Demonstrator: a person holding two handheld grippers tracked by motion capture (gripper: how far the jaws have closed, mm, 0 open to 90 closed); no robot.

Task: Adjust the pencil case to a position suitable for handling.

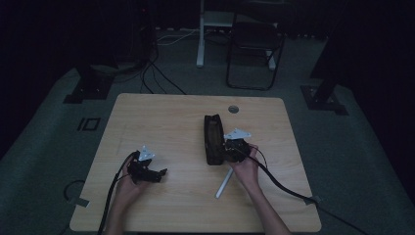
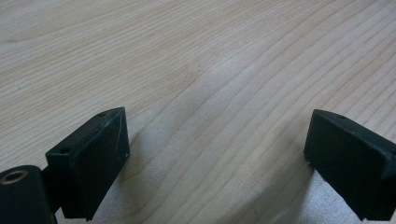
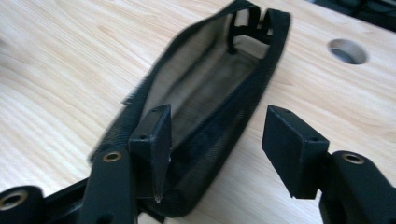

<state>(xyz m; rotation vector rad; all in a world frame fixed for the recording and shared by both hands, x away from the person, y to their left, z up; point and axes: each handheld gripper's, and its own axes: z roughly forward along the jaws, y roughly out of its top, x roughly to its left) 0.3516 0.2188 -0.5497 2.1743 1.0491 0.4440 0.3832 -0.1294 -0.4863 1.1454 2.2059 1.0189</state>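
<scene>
A long black pouch (image 1: 212, 138) lies unzipped on the wooden table (image 1: 161, 122), and its beige lining (image 3: 205, 88) shows in the right gripper view. My right gripper (image 3: 217, 122) is open and straddles the pouch's near side wall: one jaw is inside the opening, the other outside. In the high view the right gripper (image 1: 228, 147) sits at the pouch's near right end. My left gripper (image 1: 157, 173) rests low over bare wood at the left, apart from the pouch. In its own view the left gripper (image 2: 217, 126) is open with nothing between the jaws.
A white stick-like object (image 1: 224, 183) lies on the table just below the right hand. A round cable hole (image 1: 233, 108) sits near the far edge. A black chair (image 1: 254, 44) and stands are on the floor beyond the table.
</scene>
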